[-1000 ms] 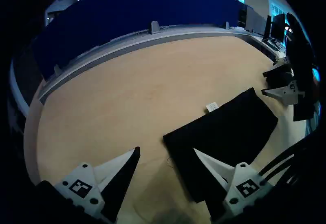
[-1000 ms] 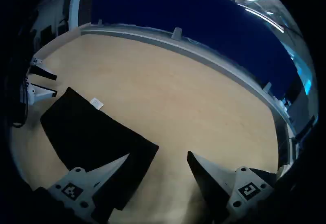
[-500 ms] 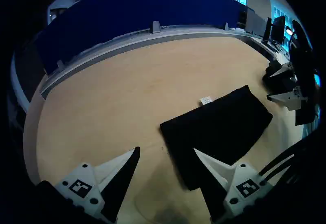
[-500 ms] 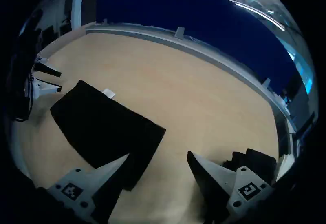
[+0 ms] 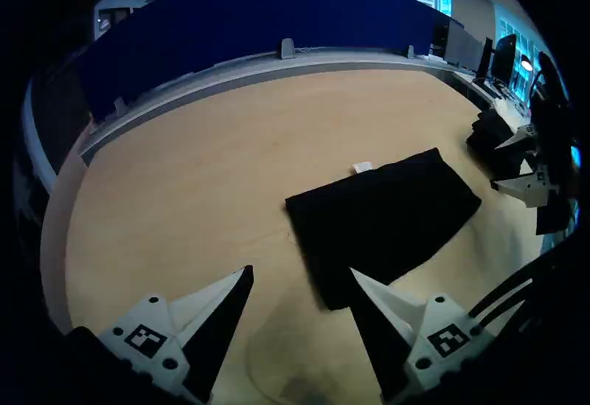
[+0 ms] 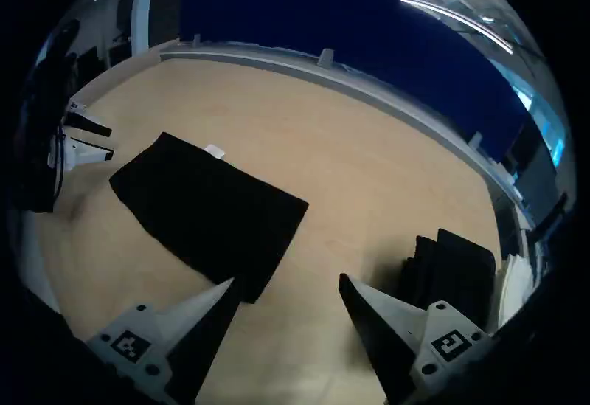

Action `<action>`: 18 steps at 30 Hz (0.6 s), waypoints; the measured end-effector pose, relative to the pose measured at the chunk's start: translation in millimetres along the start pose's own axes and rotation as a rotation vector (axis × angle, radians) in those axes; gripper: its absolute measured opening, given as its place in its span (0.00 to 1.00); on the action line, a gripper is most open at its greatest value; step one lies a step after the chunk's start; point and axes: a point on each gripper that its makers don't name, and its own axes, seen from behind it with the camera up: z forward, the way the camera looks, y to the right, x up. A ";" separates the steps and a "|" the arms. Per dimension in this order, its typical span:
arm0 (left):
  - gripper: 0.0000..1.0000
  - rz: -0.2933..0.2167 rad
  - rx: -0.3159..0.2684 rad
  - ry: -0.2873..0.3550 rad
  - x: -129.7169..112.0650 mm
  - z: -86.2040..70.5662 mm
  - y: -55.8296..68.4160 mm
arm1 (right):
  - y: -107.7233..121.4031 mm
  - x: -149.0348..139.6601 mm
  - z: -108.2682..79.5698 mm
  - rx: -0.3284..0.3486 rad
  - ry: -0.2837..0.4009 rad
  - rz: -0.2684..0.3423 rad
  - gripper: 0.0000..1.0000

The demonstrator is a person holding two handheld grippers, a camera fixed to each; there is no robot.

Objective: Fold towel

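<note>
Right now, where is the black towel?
The black towel lies flat on the table, right of centre in the left gripper view, white tag at its far edge.

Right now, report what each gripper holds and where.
Nothing. Left gripper and right gripper are open; the black rectangular cloth towel lies free on the tan wooden table.

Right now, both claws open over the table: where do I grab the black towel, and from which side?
Probably the two corners of its long edge nearest you. The black towel lies flat on the table, its tag on the far edge, so nothing stands up to pinch. Bring the left claw and right claw in low from the near side, sliding one finger under each corner.
</note>
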 end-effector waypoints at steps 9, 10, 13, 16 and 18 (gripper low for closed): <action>0.87 -0.041 0.051 0.011 -12.6 -21.4 -15.7 | -13.8 -3.1 1.8 0.056 -0.003 -0.027 1.00; 0.87 -0.051 0.057 0.012 -15.5 -25.2 -18.0 | -16.2 -3.6 2.6 0.065 -0.005 -0.036 1.00; 0.87 -0.083 0.079 0.013 -25.1 -37.4 -25.0 | -23.7 -4.6 4.9 0.091 -0.012 -0.064 1.00; 0.87 -0.111 0.098 0.013 -35.2 -49.5 -30.8 | -30.9 -5.0 6.9 0.117 -0.017 -0.091 1.00; 0.87 -0.124 0.109 0.015 -41.4 -57.0 -33.7 | -35.4 -5.3 8.1 0.133 -0.020 -0.107 1.00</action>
